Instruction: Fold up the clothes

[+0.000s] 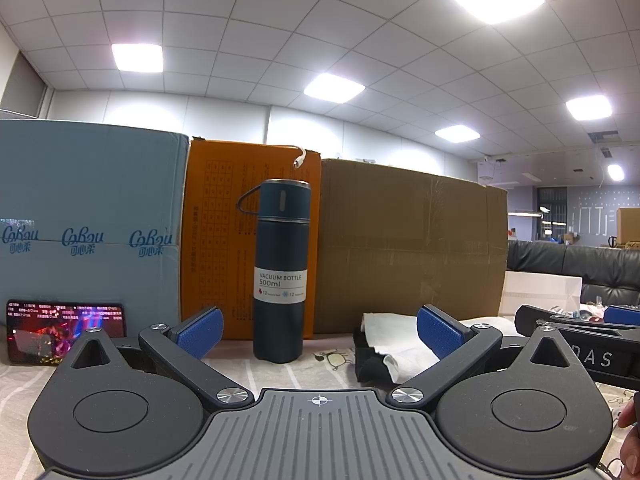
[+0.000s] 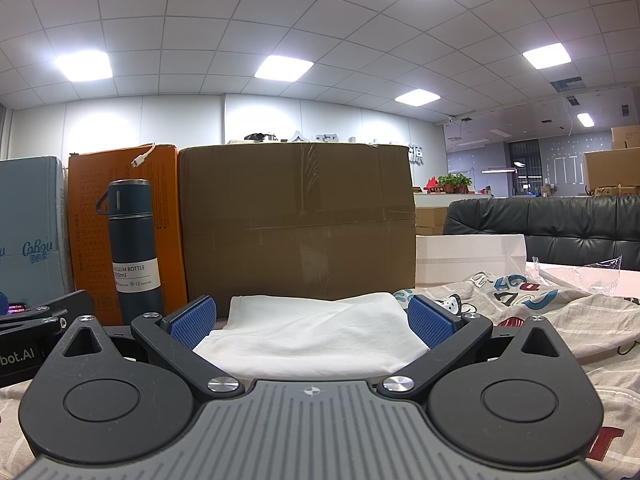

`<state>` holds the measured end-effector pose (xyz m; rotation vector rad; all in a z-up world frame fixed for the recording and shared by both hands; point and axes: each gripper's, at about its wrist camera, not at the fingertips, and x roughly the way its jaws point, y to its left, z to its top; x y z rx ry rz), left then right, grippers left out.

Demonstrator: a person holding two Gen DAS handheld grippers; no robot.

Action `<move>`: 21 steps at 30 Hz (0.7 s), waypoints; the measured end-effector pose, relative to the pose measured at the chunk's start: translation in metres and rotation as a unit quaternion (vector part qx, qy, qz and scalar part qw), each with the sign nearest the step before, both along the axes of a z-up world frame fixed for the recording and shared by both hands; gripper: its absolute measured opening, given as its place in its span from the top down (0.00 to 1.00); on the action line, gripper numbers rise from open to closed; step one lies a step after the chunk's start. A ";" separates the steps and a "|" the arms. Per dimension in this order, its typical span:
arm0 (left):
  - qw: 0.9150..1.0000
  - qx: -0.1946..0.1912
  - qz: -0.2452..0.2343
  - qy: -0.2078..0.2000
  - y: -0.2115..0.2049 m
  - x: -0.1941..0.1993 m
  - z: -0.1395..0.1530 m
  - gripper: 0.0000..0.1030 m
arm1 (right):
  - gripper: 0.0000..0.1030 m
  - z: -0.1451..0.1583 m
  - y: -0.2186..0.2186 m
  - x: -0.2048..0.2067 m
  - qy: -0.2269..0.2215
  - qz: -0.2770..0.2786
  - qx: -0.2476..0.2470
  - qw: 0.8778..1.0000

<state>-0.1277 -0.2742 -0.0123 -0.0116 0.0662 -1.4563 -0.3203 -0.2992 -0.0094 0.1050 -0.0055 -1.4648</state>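
Observation:
A folded white cloth (image 2: pixel 312 332) lies on the table just ahead of my right gripper (image 2: pixel 312 320), whose blue pads stand wide apart with nothing pinched between them. The same white cloth (image 1: pixel 396 336) shows to the right in the left wrist view, resting on something black. My left gripper (image 1: pixel 320 330) is also open and holds nothing; it sits low over the patterned sheet (image 1: pixel 312 364). A printed grey garment (image 2: pixel 520 300) with cartoon letters lies crumpled at the right. The right gripper's body (image 1: pixel 580 344) shows at the left view's right edge.
A dark blue vacuum bottle (image 1: pixel 280 272) stands upright ahead. Behind it a light blue box (image 1: pixel 88 216), an orange box (image 1: pixel 224 232) and a brown carton (image 2: pixel 296 220) wall off the back. A lit phone (image 1: pixel 64 332) leans at left. A black sofa (image 2: pixel 560 224) and white box (image 2: pixel 468 256) are at right.

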 end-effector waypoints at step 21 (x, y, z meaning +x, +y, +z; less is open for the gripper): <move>1.000 0.001 0.000 0.000 -0.001 -0.001 0.000 0.00 | 0.00 -0.001 0.001 0.000 0.000 0.001 0.000 1.000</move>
